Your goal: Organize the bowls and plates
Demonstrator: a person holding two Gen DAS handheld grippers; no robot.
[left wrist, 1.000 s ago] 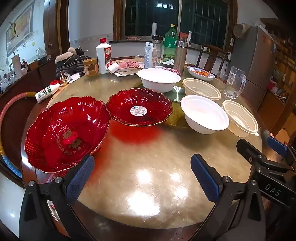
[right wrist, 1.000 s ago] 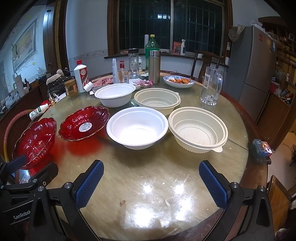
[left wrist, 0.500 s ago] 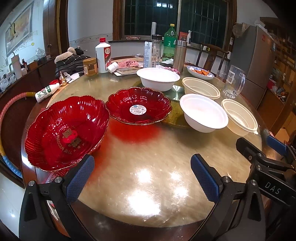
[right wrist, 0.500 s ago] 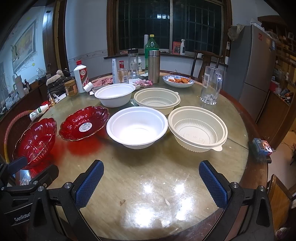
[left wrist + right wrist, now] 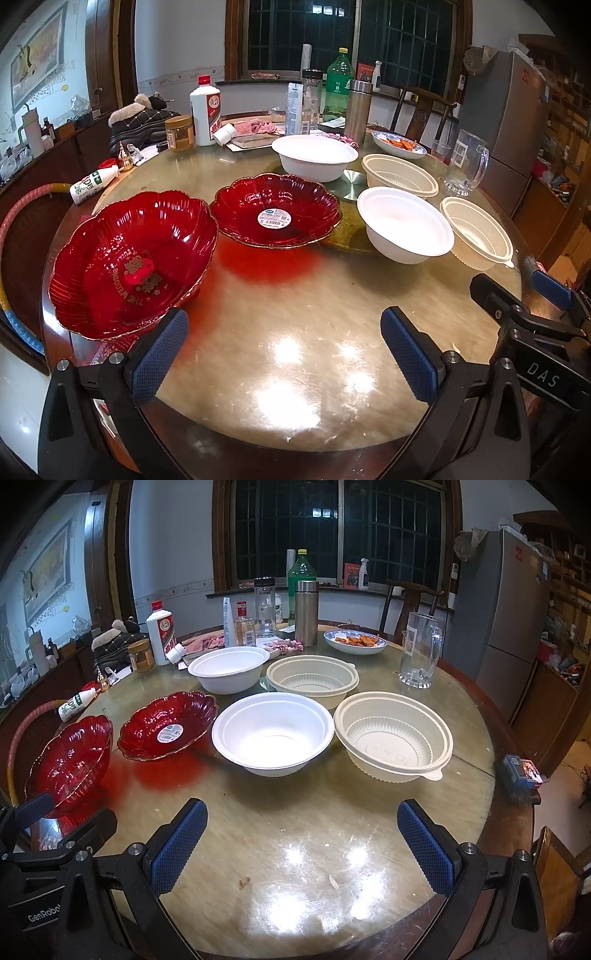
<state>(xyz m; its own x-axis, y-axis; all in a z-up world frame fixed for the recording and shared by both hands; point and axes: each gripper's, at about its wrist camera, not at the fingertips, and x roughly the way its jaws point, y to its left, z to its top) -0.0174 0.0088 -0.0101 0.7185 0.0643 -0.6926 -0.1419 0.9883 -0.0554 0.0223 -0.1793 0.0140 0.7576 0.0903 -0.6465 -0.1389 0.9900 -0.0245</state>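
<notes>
On the round table sit a deep red bowl (image 5: 129, 258) at the left, a shallow red plate (image 5: 275, 210) with a white sticker, two white bowls (image 5: 404, 225) (image 5: 314, 155) and two cream ribbed bowls (image 5: 476, 232) (image 5: 399, 175). My left gripper (image 5: 284, 354) is open and empty above the near table edge, its left finger beside the deep red bowl. My right gripper (image 5: 303, 845) is open and empty, short of the near white bowl (image 5: 273, 731) and near cream bowl (image 5: 393, 734). The red plate (image 5: 168, 725) and red bowl (image 5: 70, 760) lie to its left.
At the back stand bottles (image 5: 159, 633), a steel flask (image 5: 306, 613), a glass mug (image 5: 419, 650), a blue plate of food (image 5: 355, 642) and a jar (image 5: 141, 655). A small bottle (image 5: 92, 182) lies at the left edge. A small box (image 5: 522, 770) sits on the right rim.
Both views have shifted very slightly; the bowls and plates have not moved and both grippers stay open.
</notes>
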